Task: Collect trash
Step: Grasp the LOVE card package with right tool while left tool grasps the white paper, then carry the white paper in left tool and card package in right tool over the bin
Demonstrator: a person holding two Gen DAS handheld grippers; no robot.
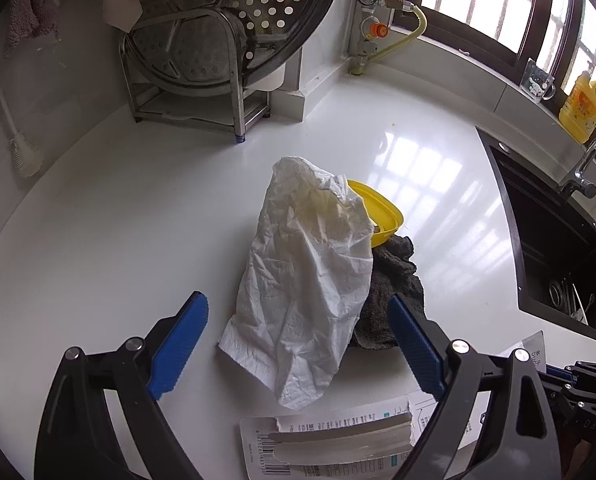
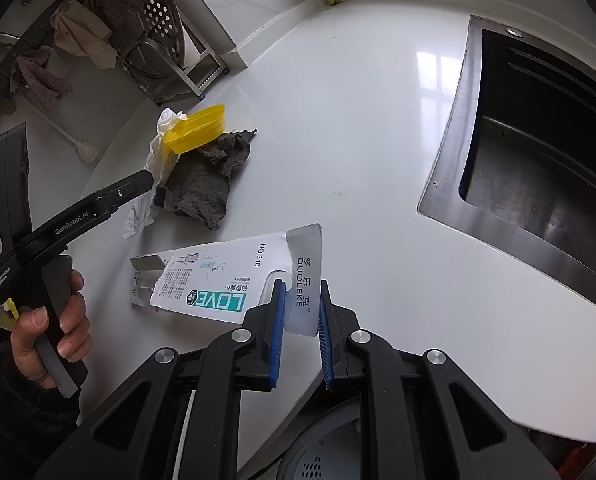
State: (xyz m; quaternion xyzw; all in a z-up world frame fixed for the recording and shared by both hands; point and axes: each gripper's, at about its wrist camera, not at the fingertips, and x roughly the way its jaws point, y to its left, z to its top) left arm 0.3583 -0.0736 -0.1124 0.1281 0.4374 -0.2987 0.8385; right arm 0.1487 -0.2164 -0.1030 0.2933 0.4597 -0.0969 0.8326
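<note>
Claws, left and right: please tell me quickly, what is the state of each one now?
Left claw: open, its fingers on either side of the white crumpled paper, not pressing it.
Right claw: shut on the empty package.

Most of the white surface (image 2: 358,128) lies bare between the sink (image 2: 538,140) on one side and the heap in the middle, where crumpled white paper (image 1: 302,280), a yellow lid (image 1: 378,212) and a grey cloth (image 1: 394,280) lean together. Behind the heap, a metal rack (image 1: 202,80) with a perforated steamer plate (image 1: 234,12) blocks the back corner. At the near edge, torn packaging (image 2: 218,276) covers the surface, leaving open lanes either side of the heap.
</note>
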